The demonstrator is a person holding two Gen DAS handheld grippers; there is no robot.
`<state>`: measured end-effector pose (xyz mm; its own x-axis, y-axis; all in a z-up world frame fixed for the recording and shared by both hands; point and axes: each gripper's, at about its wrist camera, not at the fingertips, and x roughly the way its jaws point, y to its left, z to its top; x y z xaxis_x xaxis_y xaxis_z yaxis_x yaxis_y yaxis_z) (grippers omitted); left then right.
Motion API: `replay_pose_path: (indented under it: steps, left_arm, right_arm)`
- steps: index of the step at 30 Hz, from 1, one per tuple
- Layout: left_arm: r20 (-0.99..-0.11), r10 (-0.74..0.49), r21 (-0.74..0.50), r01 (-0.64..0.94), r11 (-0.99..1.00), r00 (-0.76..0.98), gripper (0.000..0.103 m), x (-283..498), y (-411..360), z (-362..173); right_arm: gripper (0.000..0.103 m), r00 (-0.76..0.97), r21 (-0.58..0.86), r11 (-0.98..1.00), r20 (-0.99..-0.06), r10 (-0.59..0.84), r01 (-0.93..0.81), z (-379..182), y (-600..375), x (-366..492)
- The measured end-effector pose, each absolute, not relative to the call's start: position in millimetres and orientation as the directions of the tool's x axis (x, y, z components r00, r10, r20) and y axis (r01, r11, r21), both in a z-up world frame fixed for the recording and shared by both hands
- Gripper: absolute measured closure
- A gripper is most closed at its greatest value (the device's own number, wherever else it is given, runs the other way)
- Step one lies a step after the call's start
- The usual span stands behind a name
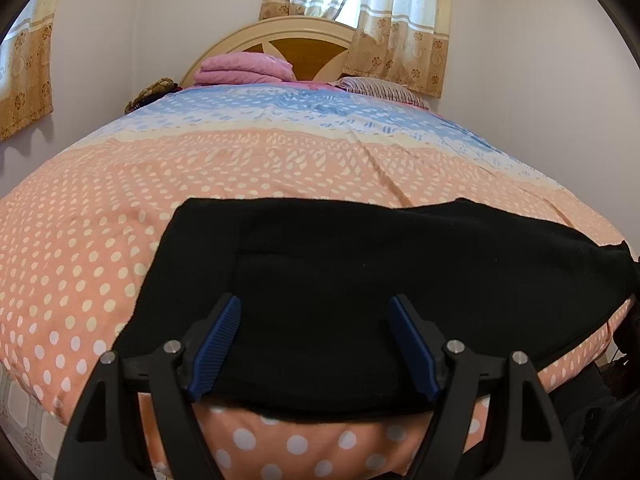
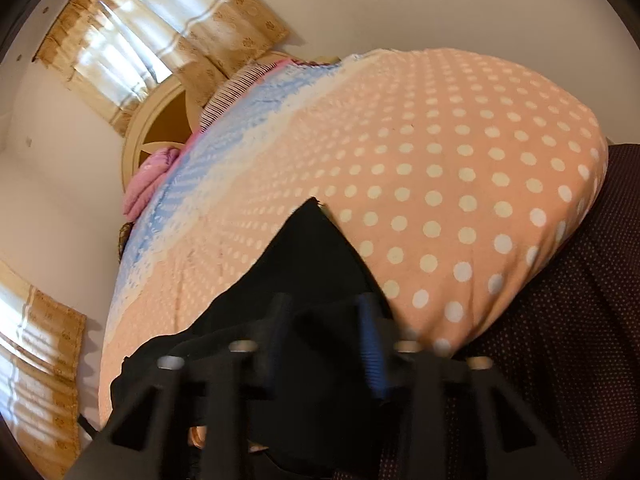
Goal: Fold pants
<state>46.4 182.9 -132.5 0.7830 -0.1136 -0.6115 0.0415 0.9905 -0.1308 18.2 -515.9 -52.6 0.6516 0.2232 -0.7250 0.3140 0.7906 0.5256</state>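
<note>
In the left wrist view, black pants (image 1: 360, 272) lie flat at the near edge of a bed (image 1: 100, 240) with a dotted peach cover, a folded pink blanket (image 1: 244, 67) and a striped pillow (image 1: 380, 88) far off by the headboard; the left hand-held gripper (image 1: 316, 344) hovers spread wide above the cloth, pinching nothing. In the blurred, tilted right wrist view, the right hand-held gripper (image 2: 324, 344) stands narrowed, pants (image 2: 304, 256) cloth bunched between its fingers, though whether it pinches them I cannot tell.

My pants (image 1: 360, 272) – plain black. Bedspread (image 1: 100, 240) peach w/ white polka dots, then cream and blue bands w/ white dashes. My tongs: black arms, blue ribbed pads (image 1: 216, 344). Folded blanket (image 1: 244, 66) pink. Pillow (image 1: 380, 88) striped dark/white. Curtains (image 1: 392, 40) beige, floral – headboard (image 1: 304, 44) cream and brown.
</note>
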Motion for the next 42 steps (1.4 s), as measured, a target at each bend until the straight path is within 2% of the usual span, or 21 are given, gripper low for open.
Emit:
replay_pose_path:
  steps: [2, 7, 13, 15, 18, 20, 22, 25, 29, 35, 36, 37, 38, 39, 42]
  left_arm:
    - [-0.611, -0.118, -0.136, 0.044, 0.99, 0.783, 0.023, 46.8, 182.6, -133.4]
    - [-0.61, -0.128, -0.131, 0.06, 0.99, 0.782, 0.015, 46.8, 179.7, -136.6]
    - [-0.607, -0.12, -0.115, 0.063, 0.991, 0.786, 0.012, 46.5, 176.0, -139.0]
    - [-0.605, -0.122, -0.117, 0.064, 0.991, 0.787, 0.012, 46.3, 176.0, -139.2]
    - [-0.6, -0.128, -0.121, 0.069, 0.99, 0.79, 0.01, 46.3, 174.8, -140.3]
    - [-0.6, -0.124, -0.115, 0.068, 0.991, 0.79, 0.01, 46.6, 173.2, -140.5]
    - [-0.602, -0.125, -0.116, 0.068, 0.991, 0.789, 0.01, 46.4, 173.3, -139.9]
    - [-0.604, -0.127, -0.119, 0.068, 0.99, 0.787, 0.01, 46.1, 173.4, -139.4]
    - [-0.603, -0.111, -0.1, 0.063, 0.993, 0.79, 0.01, 45.4, 170.2, -141.0]
    - [-0.606, -0.103, -0.093, 0.058, 0.994, 0.789, 0.007, 45.9, 168.8, -141.5]
    - [-0.606, -0.103, -0.092, 0.059, 0.994, 0.789, 0.007, 46.1, 168.4, -141.5]
    - [-0.606, -0.102, -0.091, 0.059, 0.994, 0.789, 0.007, 46.2, 167.8, -141.4]
    - [-0.606, -0.103, -0.09, 0.06, 0.994, 0.789, 0.007, 46.7, 167.5, -141.4]
    - [-0.606, -0.102, -0.088, 0.061, 0.994, 0.789, 0.007, 46.9, 167.4, -141.5]
    - [-0.602, -0.102, -0.087, 0.061, 0.994, 0.792, 0.007, 46.3, 166.8, -142.1]
  right_arm:
    - [0.095, 0.654, 0.512, 0.801, -0.727, 0.209, 0.312, -52.5, -510.3, 11.9]
    - [0.096, 0.729, 0.501, 0.835, -0.657, 0.195, 0.229, -5.3, -496.6, 24.5]
    - [0.096, 0.825, 0.424, 0.903, -0.534, 0.183, 0.075, 67.8, -467.5, 34.9]
    - [0.096, 0.813, 0.402, 0.91, -0.56, 0.16, 0.098, 66.4, -465.7, 41.3]
    - [0.095, 0.728, 0.358, 0.92, -0.672, 0.136, 0.159, 30.0, -473.9, 57.4]
    - [0.085, 0.647, 0.268, 0.935, -0.761, 0.057, 0.232, -2.4, -481.4, 67.2]
    - [0.051, 0.629, 0.22, 0.929, -0.777, -0.018, 0.299, -22.3, -492.3, 60.6]
    - [0.05, 0.672, 0.373, 0.869, -0.737, 0.066, 0.324, -31.1, -513.1, 38.3]
    - [0.05, 0.698, 0.423, 0.851, -0.709, 0.099, 0.31, -31.1, -521.2, 18.0]
    - [0.05, 0.728, 0.636, 0.728, -0.623, 0.287, 0.257, -42.2, -538.8, 32.6]
    - [0.051, 0.72, 0.658, 0.709, -0.617, 0.316, 0.253, -46.4, -539.7, 39.0]
    - [0.06, 0.709, 0.682, 0.687, -0.613, 0.348, 0.253, -51.9, -541.3, 47.7]
    - [0.072, 0.697, 0.697, 0.672, -0.612, 0.374, 0.252, -56.2, -540.2, 55.1]
    - [0.095, 0.691, 0.695, 0.675, -0.615, 0.38, 0.247, -56.6, -537.7, 58.8]
    - [0.097, 0.716, 0.657, 0.727, -0.604, 0.35, 0.199, -40.9, -523.1, 65.4]
